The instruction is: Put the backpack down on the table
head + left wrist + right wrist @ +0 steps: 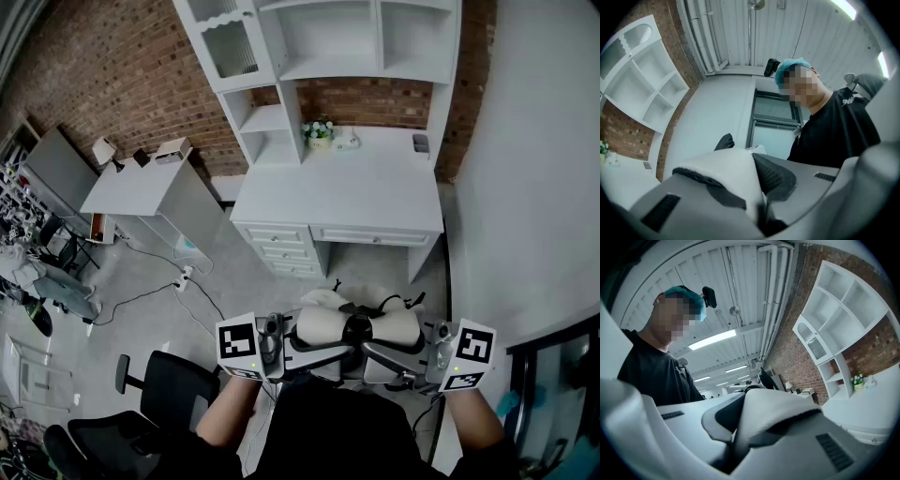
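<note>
Gripping its straps [726, 171], left gripper [314, 354] and right gripper [386, 354] flank the backpack [328, 325] held between them.

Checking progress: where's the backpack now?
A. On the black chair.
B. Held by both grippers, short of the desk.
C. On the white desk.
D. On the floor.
B: the left gripper and right gripper each have jaws clamped on the backpack, which is short of the desk.

Between left tongs [314, 356] and right tongs [380, 354], the backpack [323, 326], before the desk [347, 187]; chair [173, 389] lower left.
</note>
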Motion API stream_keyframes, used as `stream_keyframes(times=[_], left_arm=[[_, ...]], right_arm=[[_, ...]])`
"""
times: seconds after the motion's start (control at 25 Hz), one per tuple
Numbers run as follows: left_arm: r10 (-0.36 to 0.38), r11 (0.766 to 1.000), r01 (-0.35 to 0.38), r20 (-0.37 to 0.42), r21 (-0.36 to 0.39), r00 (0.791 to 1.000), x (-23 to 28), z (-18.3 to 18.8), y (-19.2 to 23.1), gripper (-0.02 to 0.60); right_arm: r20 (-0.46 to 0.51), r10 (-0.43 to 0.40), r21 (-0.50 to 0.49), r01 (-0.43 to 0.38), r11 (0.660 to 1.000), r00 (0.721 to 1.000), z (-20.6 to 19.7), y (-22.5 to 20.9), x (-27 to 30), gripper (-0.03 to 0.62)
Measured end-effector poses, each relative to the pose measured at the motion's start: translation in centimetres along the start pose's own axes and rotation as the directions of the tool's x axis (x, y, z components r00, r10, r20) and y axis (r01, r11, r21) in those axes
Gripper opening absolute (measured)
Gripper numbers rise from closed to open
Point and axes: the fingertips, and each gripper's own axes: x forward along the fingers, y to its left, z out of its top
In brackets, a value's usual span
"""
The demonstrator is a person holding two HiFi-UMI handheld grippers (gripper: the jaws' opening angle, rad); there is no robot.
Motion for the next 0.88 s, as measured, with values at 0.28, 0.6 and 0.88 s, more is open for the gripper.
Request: stream_keyframes(times=[0.28, 0.6, 0.88], left_arm=[[-0.017, 1.0, 0.017, 0.003, -0.006, 1.0, 1.5, -0.1, 0.6, 0.052], [-0.06, 0.997, 0.06, -0.002, -0.04, 0.998, 2.2, -1.1, 5.7, 0.052], [-0.086, 0.995, 0.086, -0.003, -0.048, 0.996, 2.0, -0.5, 11.9, 0.052]], right_arm=[[-0.007, -0.024, 0.003, 0.024, 1.0, 1.0, 0.6, -1.1, -1.5, 0.04], [0.005, -0.107, 0.057, 0.107, 0.993, 0.994, 0.8, -6.2, -2.3, 0.04], [-0.006, -0.136, 0.06, 0.136, 0.989, 0.991, 2.0, -11.6, -1.6, 0.04]])
